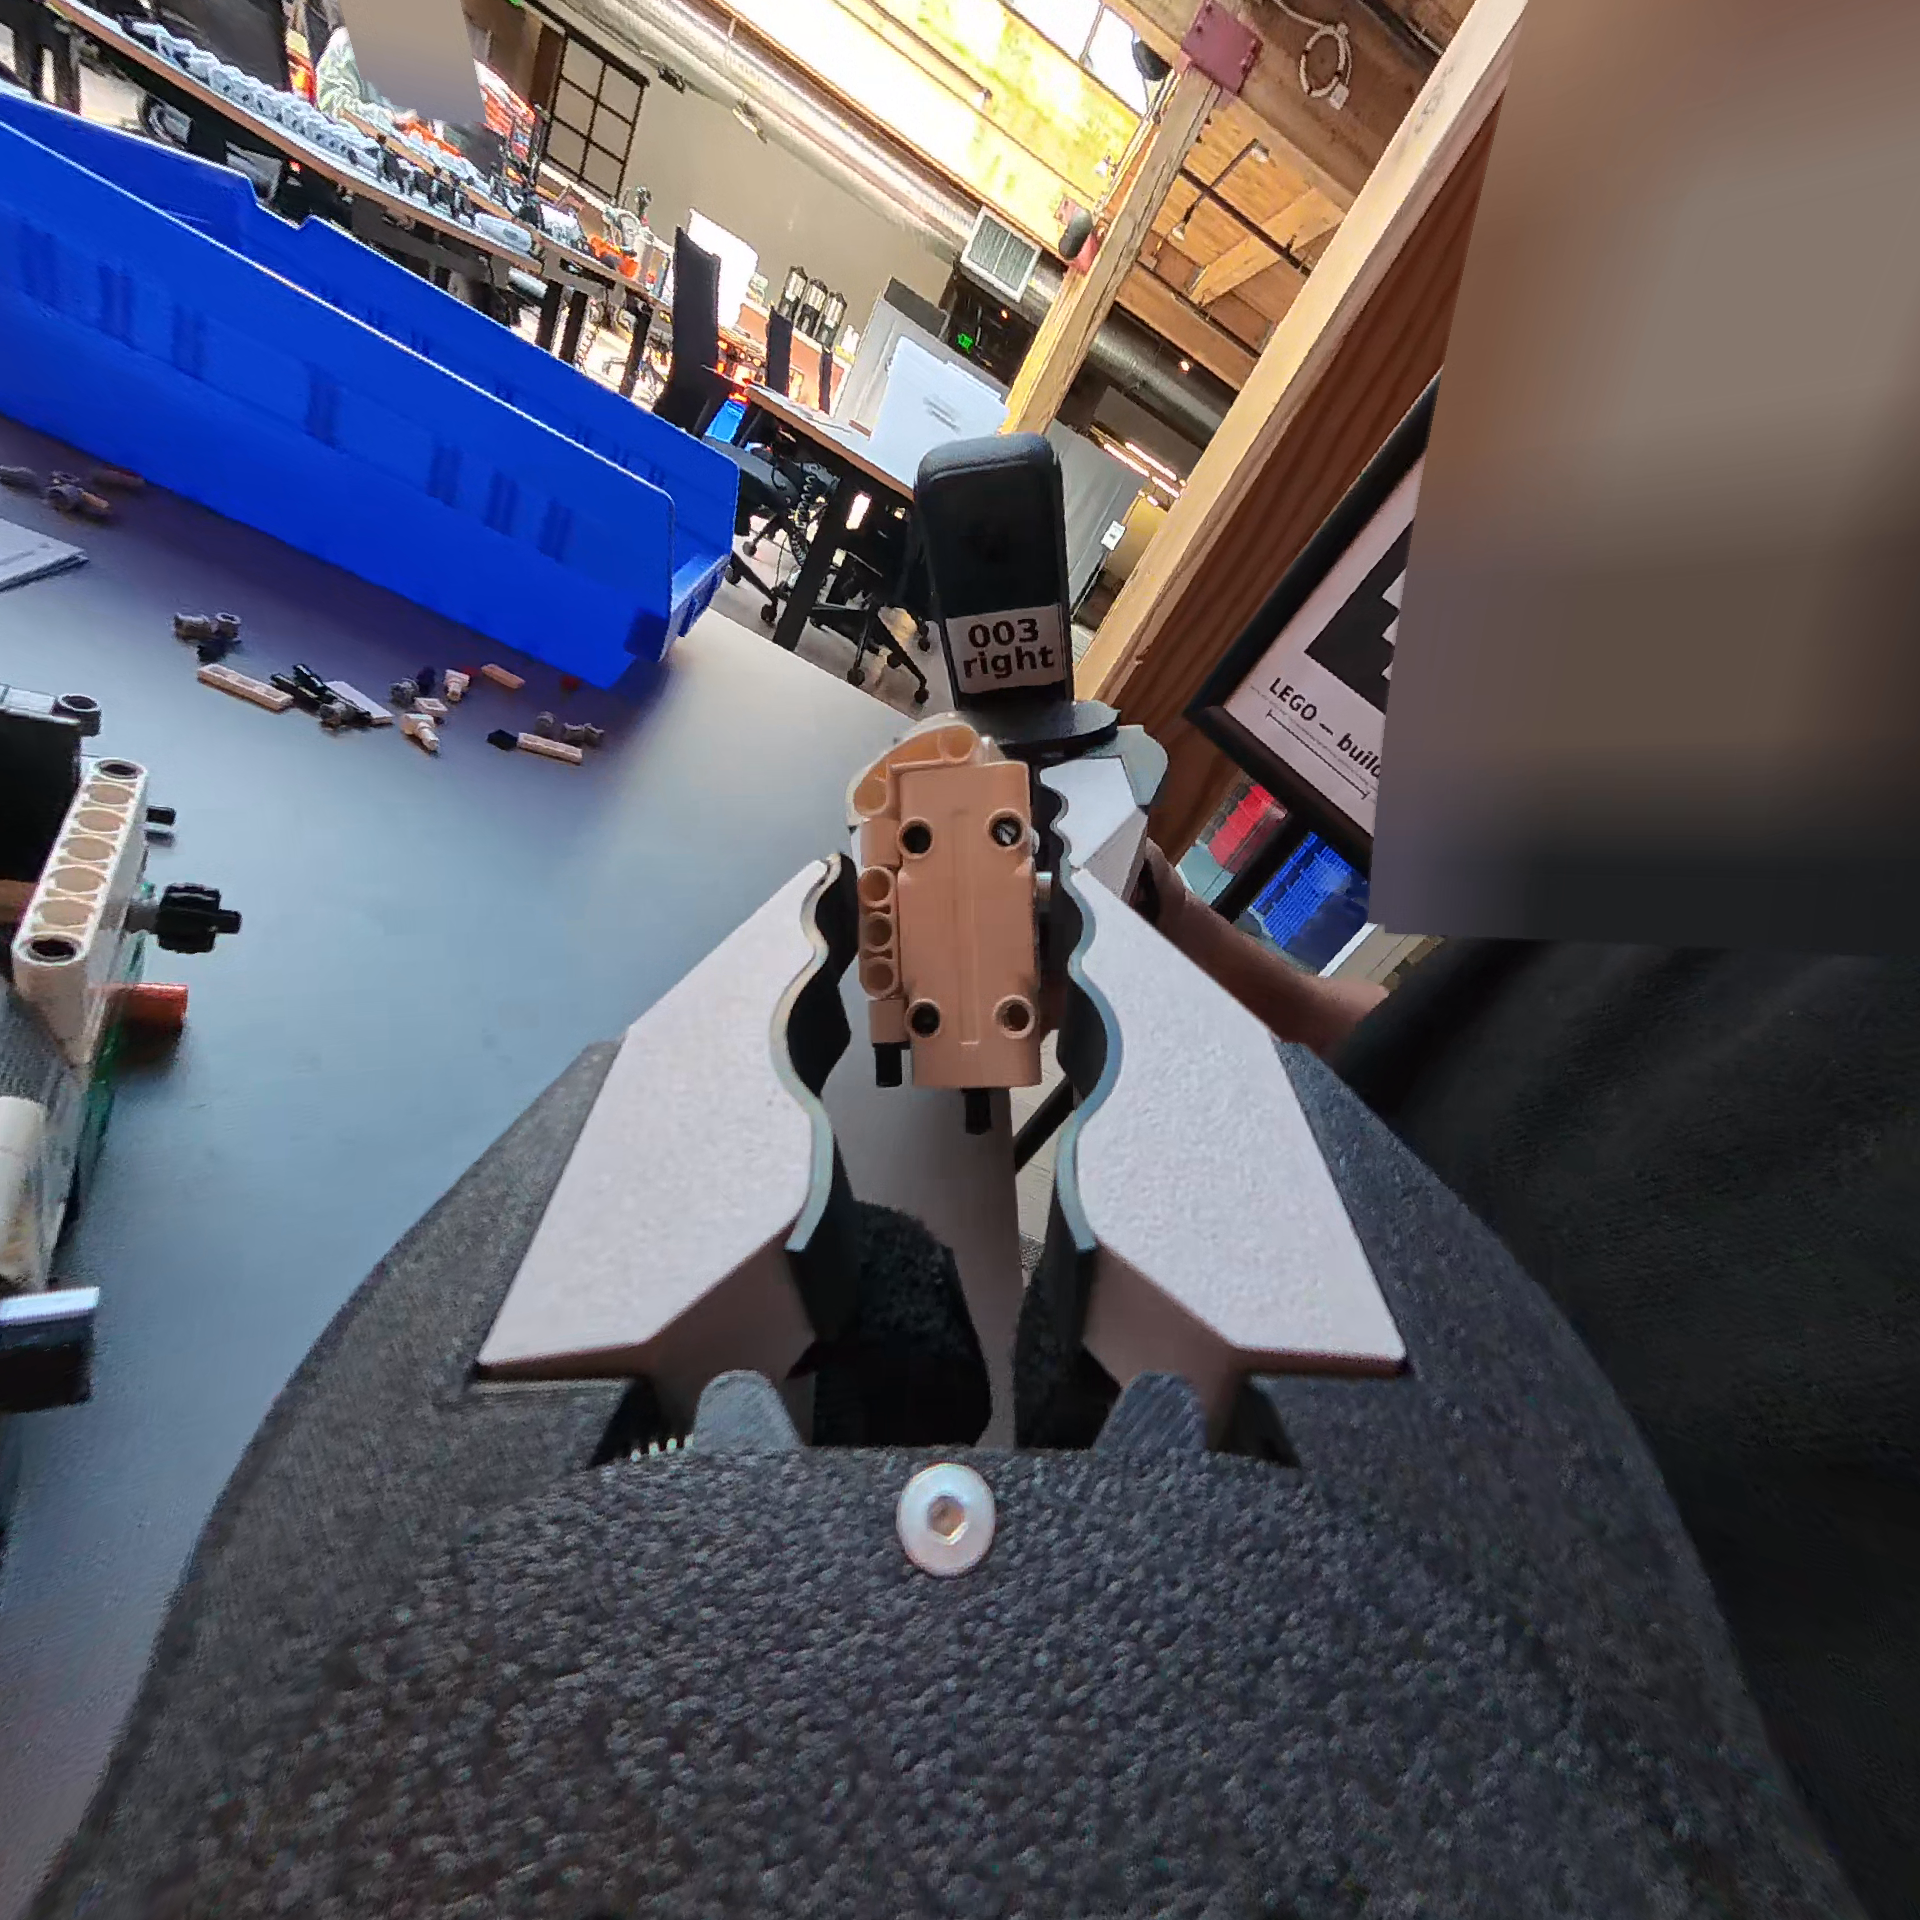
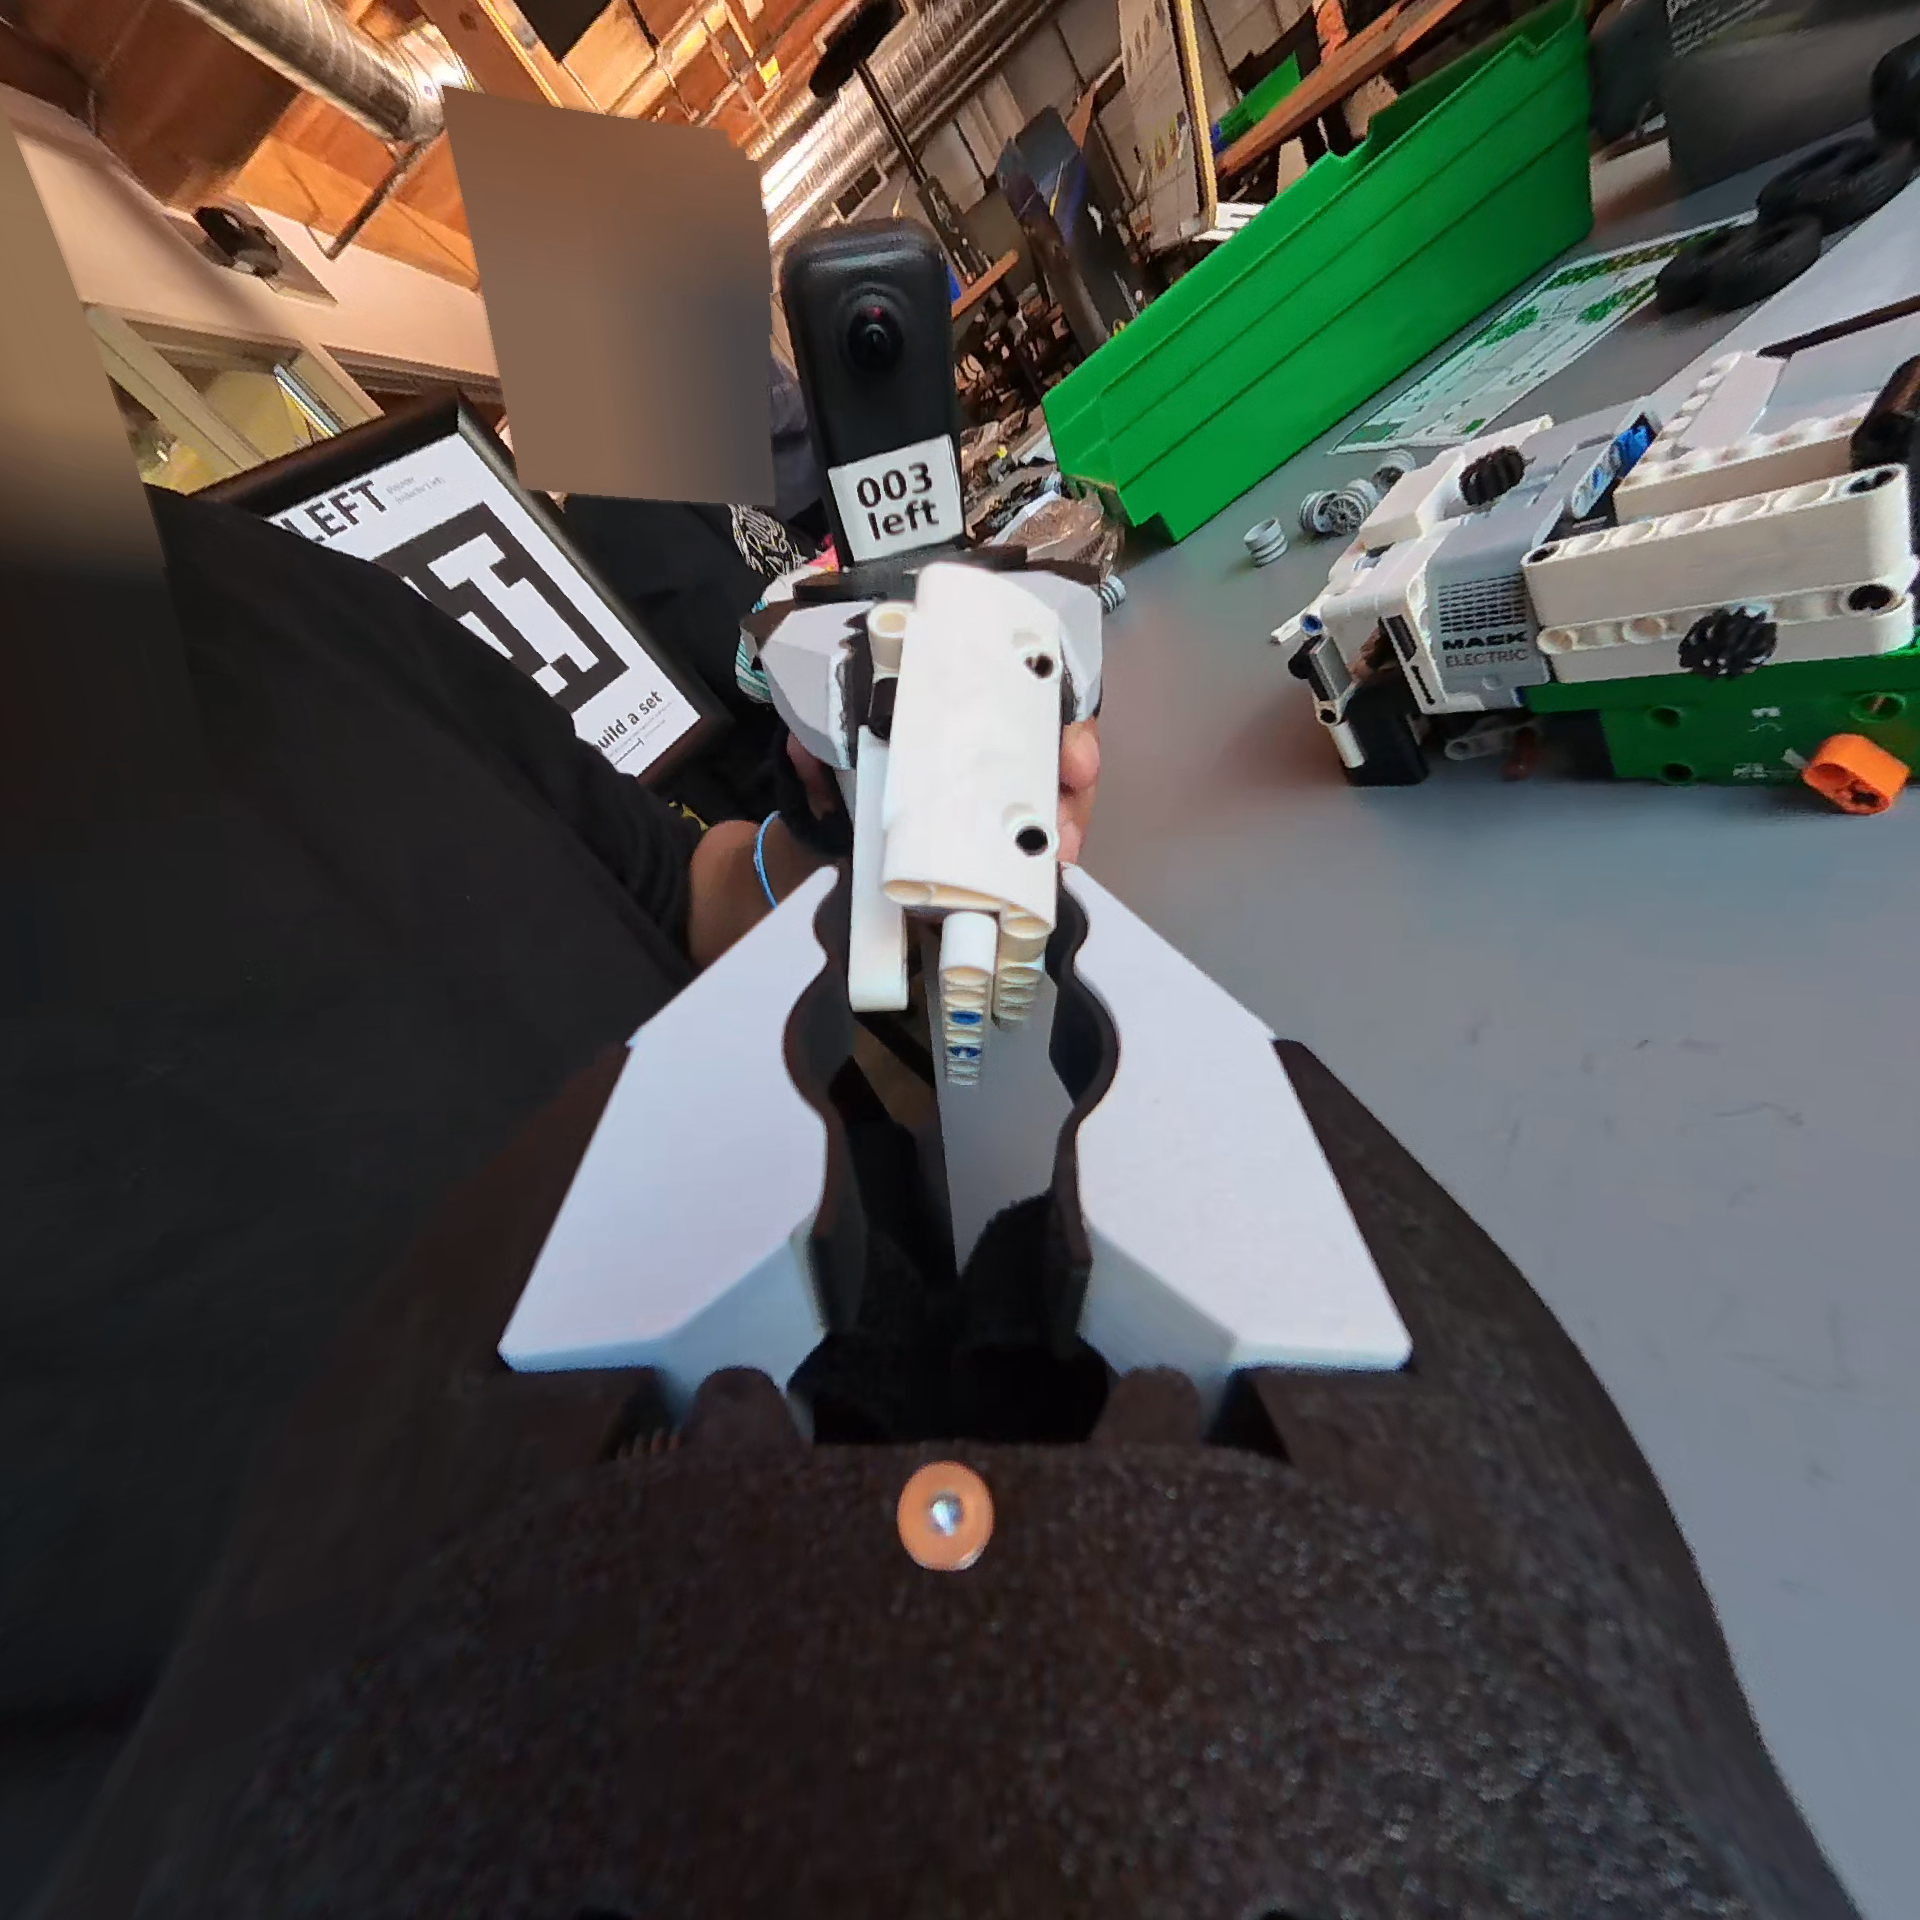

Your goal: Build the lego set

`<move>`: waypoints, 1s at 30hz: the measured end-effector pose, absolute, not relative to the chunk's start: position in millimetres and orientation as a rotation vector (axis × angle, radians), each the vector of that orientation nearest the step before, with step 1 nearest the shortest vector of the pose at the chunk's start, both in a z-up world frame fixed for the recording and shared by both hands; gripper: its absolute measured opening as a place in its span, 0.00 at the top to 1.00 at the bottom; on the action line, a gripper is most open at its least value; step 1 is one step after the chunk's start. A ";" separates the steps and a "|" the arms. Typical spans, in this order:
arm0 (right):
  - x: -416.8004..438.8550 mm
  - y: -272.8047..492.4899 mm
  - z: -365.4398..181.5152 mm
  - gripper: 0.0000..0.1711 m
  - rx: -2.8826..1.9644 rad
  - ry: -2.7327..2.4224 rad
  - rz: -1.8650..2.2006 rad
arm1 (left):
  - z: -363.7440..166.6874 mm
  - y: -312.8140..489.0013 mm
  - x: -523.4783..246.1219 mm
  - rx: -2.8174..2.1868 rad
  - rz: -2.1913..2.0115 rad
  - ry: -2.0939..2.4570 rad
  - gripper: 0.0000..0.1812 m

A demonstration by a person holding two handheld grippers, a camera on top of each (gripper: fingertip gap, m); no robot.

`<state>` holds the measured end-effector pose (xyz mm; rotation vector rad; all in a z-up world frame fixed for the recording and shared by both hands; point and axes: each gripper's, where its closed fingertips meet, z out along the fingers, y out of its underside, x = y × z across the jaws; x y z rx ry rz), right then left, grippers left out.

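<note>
I have the white lego sub-assembly (image 1: pixel 951 925) up in the air above the grey table (image 1: pixel 416 1039), caught between my two tools, which face each other. My left gripper (image 1: pixel 945 935) pinches one end of it; my right gripper (image 2: pixel 951 935) is closed on the opposite end, where white beams with blue pins stick out. Out to one side, the partly built white and green truck (image 2: pixel 1621 623) rests on the table near the green bin (image 2: pixel 1299 343). Loose small pieces (image 1: pixel 416 696) lie before the blue bin (image 1: pixel 343 416).
</note>
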<state>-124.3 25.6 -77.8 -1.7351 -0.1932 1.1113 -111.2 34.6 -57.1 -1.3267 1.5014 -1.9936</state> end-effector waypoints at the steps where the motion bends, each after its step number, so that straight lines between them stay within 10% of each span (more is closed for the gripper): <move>1: -123.3 25.7 -78.9 0.79 -1.745 -0.201 1.097 | -58.6 34.6 -110.7 -1.332 -1.989 1.514 0.81; 30: -115.5 36.1 -95.2 0.71 -1.972 -0.323 0.847 | -76.1 39.7 -106.3 -1.420 -1.963 1.439 0.82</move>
